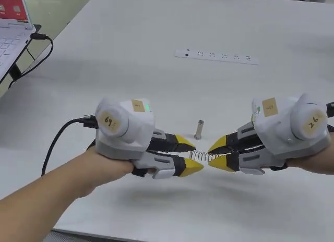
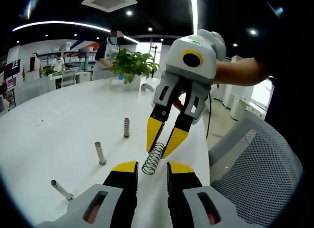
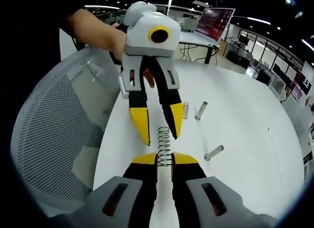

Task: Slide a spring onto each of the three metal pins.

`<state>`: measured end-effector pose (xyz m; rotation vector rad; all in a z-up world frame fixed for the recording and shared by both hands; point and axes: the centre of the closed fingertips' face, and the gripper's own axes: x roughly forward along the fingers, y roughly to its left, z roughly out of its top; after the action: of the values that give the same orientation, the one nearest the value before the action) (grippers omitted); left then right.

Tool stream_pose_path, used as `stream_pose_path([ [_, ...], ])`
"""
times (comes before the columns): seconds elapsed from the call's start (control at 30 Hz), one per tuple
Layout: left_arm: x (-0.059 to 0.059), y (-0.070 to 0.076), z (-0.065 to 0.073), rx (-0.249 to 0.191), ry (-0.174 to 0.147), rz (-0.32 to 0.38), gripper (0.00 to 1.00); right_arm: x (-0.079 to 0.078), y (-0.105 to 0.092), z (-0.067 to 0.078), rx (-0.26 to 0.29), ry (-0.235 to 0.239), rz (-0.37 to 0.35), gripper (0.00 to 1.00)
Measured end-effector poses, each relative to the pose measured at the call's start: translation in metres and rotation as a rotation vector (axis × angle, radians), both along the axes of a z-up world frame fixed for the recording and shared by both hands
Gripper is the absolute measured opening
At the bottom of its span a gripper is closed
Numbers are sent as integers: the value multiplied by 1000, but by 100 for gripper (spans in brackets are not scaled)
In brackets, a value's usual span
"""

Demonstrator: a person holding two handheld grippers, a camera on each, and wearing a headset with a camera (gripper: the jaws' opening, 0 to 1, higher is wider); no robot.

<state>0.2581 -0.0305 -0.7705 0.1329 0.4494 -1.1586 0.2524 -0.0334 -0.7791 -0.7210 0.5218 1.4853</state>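
A small steel spring hangs level in the air between my two grippers. My right gripper is shut on one end of the spring. My left gripper faces it, jaws open around the other end of the spring without pinching it. On the white table behind them an upright bare pin stands. The left gripper view shows a pin wearing a spring, an upright bare pin and a pin lying flat. These same three appear as the sprung pin, upright pin and flat pin.
A white power strip lies further back on the table. A laptop with a black cable sits at the far left edge. A grey mesh chair stands by the table's near side.
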Motion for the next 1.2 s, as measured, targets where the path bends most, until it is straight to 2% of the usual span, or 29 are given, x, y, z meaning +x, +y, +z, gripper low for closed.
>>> stream_pose_path([
  [0.13, -2, -1, -1, -3, 9, -8, 10, -1, -1, -1, -3, 1, 1, 8],
  [0.43, -1, 0, 0, -11, 5, 0, 5, -3, 0, 0, -3, 3, 13, 8],
  [0.6, 0, 1, 0, -16, 11, 2, 5, -2, 1, 2, 4, -1, 14, 8],
  [0.8, -2, 1, 4, -25, -9, -9, 3, -6, 1, 6, 13, -3, 18, 8],
  [1.2, -8, -4, 9, -46, 4, -41, 3, -10, -3, 7, 59, 8, -10, 10],
])
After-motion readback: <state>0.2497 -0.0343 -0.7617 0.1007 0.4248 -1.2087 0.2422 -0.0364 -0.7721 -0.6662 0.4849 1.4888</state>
